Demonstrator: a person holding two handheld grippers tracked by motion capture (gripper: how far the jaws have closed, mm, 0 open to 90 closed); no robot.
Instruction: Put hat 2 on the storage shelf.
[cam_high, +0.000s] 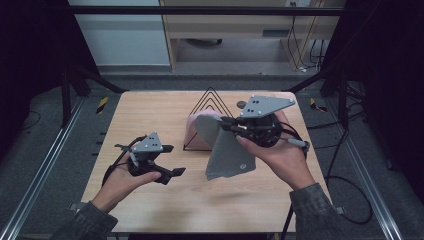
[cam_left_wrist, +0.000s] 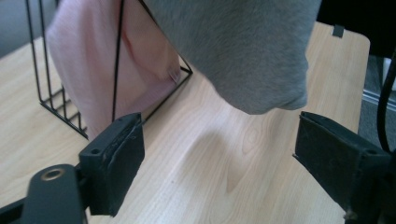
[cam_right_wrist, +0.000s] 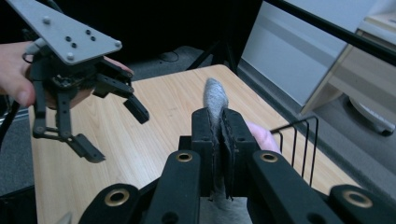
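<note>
My right gripper (cam_high: 226, 123) is clenched on the upper edge of the grey cloth (cam_high: 229, 156); in the right gripper view its jaws press together with the grey fabric (cam_right_wrist: 215, 95) between them, and the cloth hangs down from it above the wooden table (cam_high: 150, 112), just in front of the black wire rack (cam_high: 206, 107). A pink cloth (cam_high: 194, 131) sits in this rack, behind the grey one. My left gripper (cam_high: 169, 160) is released, its jaws wide apart with nothing between them, near the table's left side and well apart from the cloths.
</note>
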